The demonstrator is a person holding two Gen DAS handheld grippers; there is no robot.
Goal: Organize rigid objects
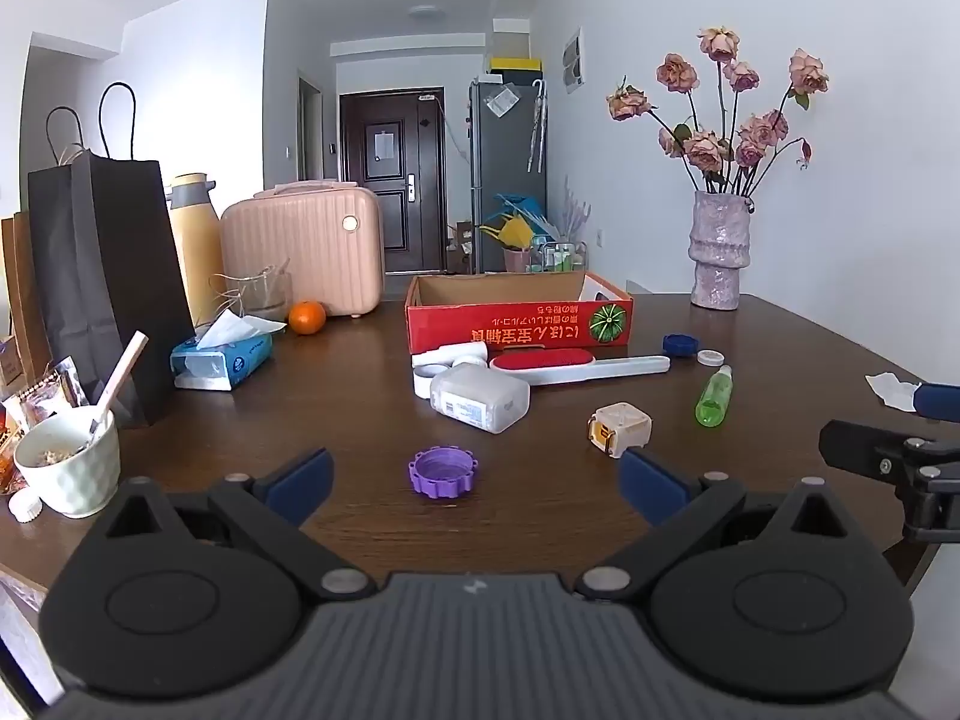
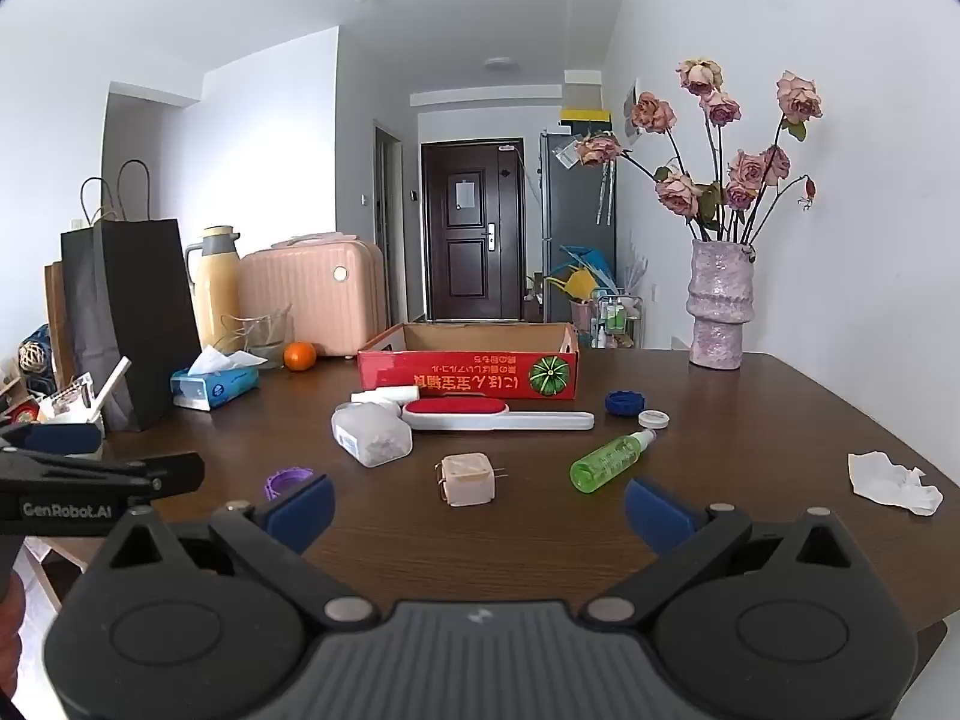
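A red cardboard box (image 1: 519, 318) (image 2: 468, 375) stands open at mid-table. In front of it lie a red-and-white lint brush (image 1: 576, 363) (image 2: 498, 414), a translucent plastic container (image 1: 480, 399) (image 2: 372, 438), a beige cube (image 1: 621, 429) (image 2: 468, 478), a green spray bottle (image 1: 714, 396) (image 2: 609, 459), a blue lid (image 1: 680, 345) (image 2: 625, 403), a white lid (image 1: 711, 357) (image 2: 654, 418) and a purple ring cap (image 1: 443, 473) (image 2: 288, 480). My left gripper (image 1: 477, 483) is open and empty, just behind the purple cap. My right gripper (image 2: 477, 510) is open and empty, near the beige cube.
A black paper bag (image 1: 108, 282), tissue pack (image 1: 222, 354), orange (image 1: 307, 317), pink case (image 1: 306, 246) and yellow flask (image 1: 192, 234) crowd the left. A bowl with spoon (image 1: 69, 462) sits at near left. A vase of roses (image 1: 720, 252) stands back right; crumpled paper (image 2: 894, 480) lies right.
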